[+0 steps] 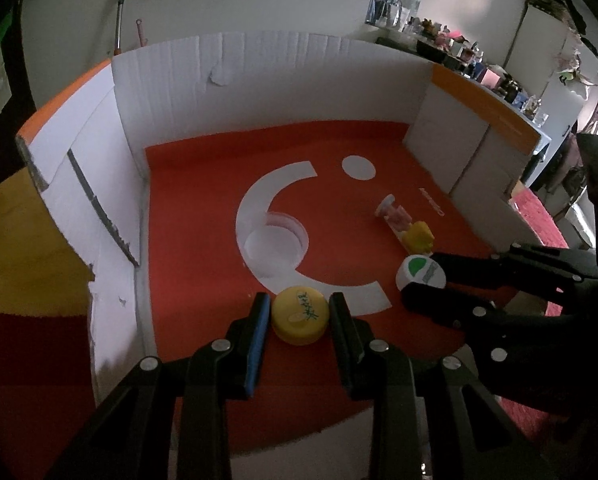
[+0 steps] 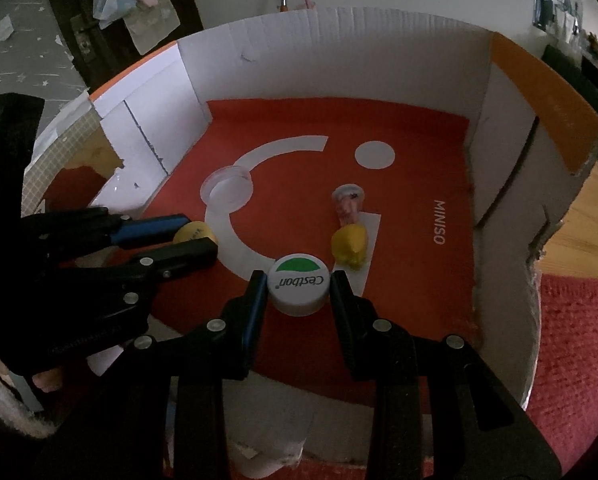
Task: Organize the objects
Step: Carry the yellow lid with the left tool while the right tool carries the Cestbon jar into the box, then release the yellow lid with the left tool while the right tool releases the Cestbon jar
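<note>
Cardboard box (image 2: 339, 60), white-walled and orange-edged, enclosed the whole working area; its red floor sheet (image 2: 411, 280) carried a white crescent-and-dot mark and the word MINISO. Left gripper (image 1: 299, 314) and right gripper (image 2: 299, 288) both reached down into the box from the near side, the left one standing to the left of the right. Each held a bottle cap between its fingers, the jaws closed to cap width and the pads against the cap's rim. The yellow cap (image 1: 300, 315), in the left gripper, sat flat side up, bearing green handwriting, over the lower end of the white crescent. The white cap (image 2: 298, 289), in the right gripper, likewise faced upward, its green half-disc and Cestbon lettering reading upside down from the wrist view. Whether either cap rested on the floor sheet or hung just above it could not be told. A shallow clear lid (image 2: 227, 191) lay open side up on the crescent, well apart from both caps. A small clear vial (image 2: 349, 204) with pink contents and a yellow stopper (image 2: 351, 246) lay on its side just beyond the white cap, its long axis running away from the grippers, stopper end nearest them.
</note>
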Motion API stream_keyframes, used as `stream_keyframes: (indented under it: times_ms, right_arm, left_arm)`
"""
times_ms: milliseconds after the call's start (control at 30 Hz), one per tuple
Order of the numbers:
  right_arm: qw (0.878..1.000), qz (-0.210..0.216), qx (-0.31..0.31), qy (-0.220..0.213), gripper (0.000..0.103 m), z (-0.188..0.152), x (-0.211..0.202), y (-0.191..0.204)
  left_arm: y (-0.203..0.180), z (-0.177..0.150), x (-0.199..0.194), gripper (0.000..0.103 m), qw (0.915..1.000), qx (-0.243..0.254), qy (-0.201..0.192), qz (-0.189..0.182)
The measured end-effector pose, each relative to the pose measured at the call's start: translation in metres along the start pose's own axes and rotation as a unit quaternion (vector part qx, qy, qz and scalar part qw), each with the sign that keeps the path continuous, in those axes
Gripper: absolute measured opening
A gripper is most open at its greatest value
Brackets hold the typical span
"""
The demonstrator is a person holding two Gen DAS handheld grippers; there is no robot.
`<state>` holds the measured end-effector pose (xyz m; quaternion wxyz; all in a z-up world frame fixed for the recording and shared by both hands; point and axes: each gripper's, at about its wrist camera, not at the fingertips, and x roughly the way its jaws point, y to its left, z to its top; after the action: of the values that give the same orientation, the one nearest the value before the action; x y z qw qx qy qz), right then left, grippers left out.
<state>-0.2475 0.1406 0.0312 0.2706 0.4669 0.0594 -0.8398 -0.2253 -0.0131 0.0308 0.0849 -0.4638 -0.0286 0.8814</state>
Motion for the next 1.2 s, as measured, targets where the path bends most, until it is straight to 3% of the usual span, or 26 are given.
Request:
stream_keyframes:
  times_ms: [500,1200]
  right_arm:
    - [0.999,-0.031,0.007,-0.015,0.031,0.006,0.002,-0.007]
    - [0.999,-0.028,0.007,-0.015,0.031,0.005,0.000,-0.010]
  left_arm:
    - [0.003,0.011,0.011,0.032,0.9998,-0.005,-0.010,0.015]
    - [0.000,0.012,0.012,0.032,0.9997,0.000,-0.013,0.021]
